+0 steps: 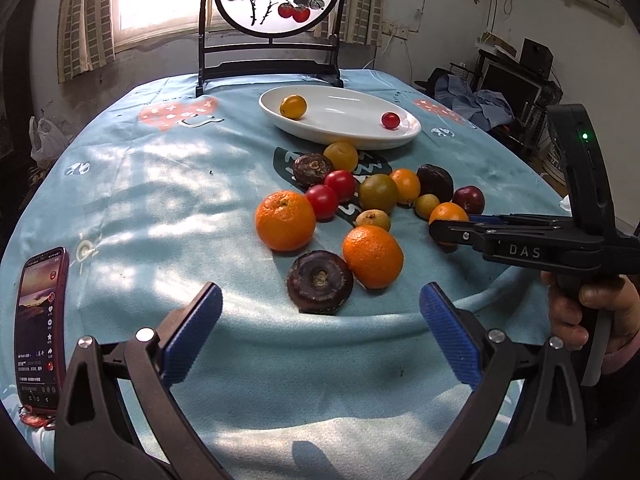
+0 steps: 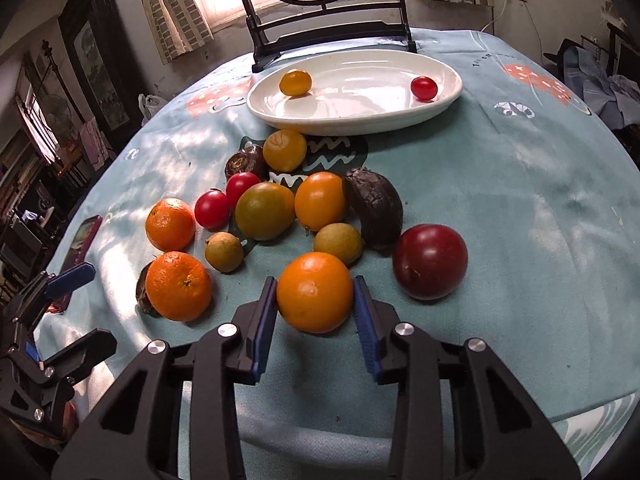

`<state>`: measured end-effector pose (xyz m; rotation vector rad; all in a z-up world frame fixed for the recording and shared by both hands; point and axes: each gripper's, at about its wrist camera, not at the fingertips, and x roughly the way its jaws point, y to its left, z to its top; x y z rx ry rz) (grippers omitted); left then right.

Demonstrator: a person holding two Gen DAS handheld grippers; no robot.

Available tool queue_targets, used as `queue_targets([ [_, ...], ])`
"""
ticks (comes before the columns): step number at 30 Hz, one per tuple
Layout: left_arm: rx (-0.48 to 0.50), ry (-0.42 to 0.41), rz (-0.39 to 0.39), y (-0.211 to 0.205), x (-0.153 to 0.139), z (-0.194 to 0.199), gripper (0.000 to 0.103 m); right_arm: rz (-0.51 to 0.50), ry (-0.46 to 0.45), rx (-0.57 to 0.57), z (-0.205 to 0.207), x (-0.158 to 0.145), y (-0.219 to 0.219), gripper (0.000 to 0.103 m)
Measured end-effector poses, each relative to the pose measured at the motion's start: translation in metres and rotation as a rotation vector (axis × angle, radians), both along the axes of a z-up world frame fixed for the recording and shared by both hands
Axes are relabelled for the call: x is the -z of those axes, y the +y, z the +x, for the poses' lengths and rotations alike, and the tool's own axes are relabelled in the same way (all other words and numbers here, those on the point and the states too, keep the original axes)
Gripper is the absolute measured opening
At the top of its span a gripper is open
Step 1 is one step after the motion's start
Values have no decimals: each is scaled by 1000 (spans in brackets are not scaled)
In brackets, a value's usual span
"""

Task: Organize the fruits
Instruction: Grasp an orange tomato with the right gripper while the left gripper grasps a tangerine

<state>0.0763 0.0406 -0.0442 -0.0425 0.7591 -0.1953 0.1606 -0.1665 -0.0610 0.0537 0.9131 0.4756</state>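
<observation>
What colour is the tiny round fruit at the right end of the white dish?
Red cherry tomato, clearest in the right wrist view.

White letters "DAS" stand out plainly on the black body of the right gripper (image 1: 454, 229), seen side-on from the left wrist view. Over on the phone (image 1: 40, 326) at the worktop's left edge, the lit screen shows lines of small characters and icons, too small to read. On the blue tablecloth (image 2: 520, 184), a short curved line of dark print sits just right of the white oval dish (image 2: 452, 92); letters there, but blurred beyond reading. The dark patch under the fruit carries white zigzag lettering, mostly covered, not legible.
</observation>
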Motion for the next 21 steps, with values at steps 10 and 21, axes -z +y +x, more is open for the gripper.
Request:
queue_targets([
  [10, 213, -21, 123, -38, -9, 29, 84, 115, -28, -39, -13, -3, -13, 38],
  [21, 358, 71, 207, -51, 6, 53, 65, 150, -3, -37, -10, 0, -18, 38],
])
